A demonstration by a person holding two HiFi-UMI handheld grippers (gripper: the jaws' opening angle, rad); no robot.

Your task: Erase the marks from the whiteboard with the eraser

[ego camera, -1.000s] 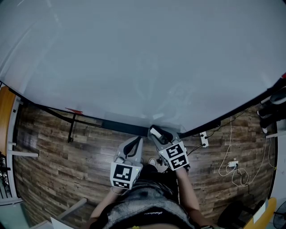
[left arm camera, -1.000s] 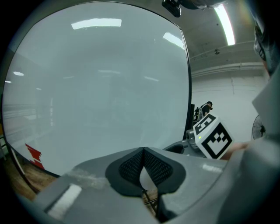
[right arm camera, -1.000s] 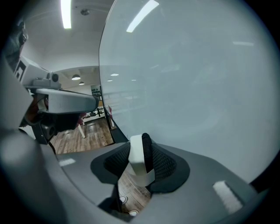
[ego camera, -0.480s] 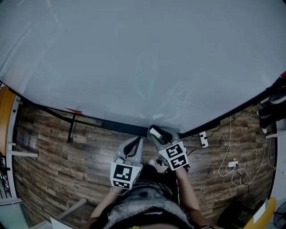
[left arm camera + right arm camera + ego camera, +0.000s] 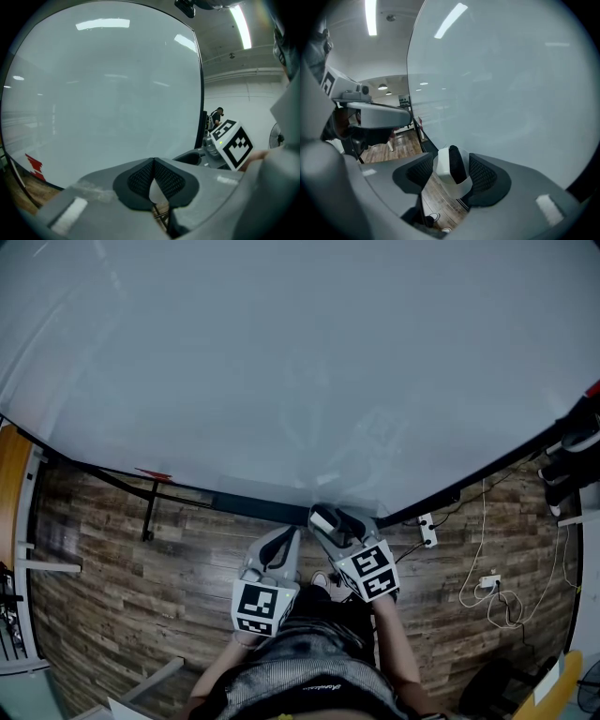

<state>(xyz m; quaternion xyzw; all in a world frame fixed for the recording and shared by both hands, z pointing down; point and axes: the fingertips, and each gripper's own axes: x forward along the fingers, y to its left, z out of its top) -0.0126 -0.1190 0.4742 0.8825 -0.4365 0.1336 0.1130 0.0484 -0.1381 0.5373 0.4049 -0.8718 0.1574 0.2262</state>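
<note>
I fear the eraser (image 5: pixel 443 168) drops to the floor (image 5: pixel 440 199): my right gripper (image 5: pixel 451 172)'s jaws have just been opening around it, the left gripper (image 5: pixel 153 176)'s are closed empty.

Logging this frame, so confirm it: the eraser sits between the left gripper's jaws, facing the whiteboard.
Wrong gripper. The eraser sits between the right gripper's jaws, which have just been opening, facing the whiteboard; the right gripper view shows it. The left gripper's jaws are shut, empty.

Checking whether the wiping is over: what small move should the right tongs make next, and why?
Probably draw the right tongs straight back, off the eraser. They have just been opening, a gap shows beside the eraser between them, and the whiteboard looks unmarked.
</note>
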